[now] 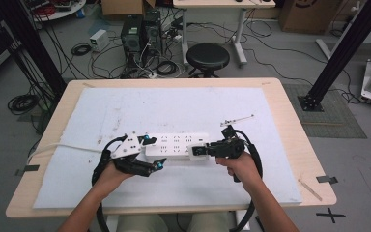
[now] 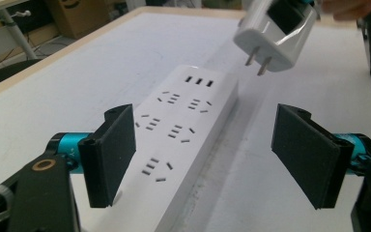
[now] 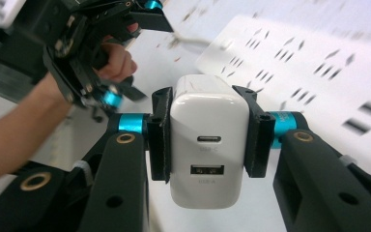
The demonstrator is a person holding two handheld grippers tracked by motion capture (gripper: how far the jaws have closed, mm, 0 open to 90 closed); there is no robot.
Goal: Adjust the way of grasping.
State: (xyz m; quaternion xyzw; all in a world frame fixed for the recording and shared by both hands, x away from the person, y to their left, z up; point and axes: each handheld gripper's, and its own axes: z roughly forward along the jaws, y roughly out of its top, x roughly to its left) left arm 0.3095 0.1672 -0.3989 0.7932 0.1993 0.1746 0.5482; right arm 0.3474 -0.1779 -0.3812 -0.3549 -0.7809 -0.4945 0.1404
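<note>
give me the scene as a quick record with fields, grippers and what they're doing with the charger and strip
work in hand: bringing a white two-prong usb charger plug toward a long white plastic power strip
right gripper: shut on the charger, pads on its two sides, usb ports facing the camera
charger position: in the air above the strip's far end, prongs pointing down, not inserted
left gripper: open, jaws on either side of the strip's near end, not pressing it
strip: flat on a white mat over a wooden table

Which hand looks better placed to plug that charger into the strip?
Right. The right gripper already clamps the charger, its prongs hanging just above the strip. The left gripper is open, straddling the strip's end.
</note>
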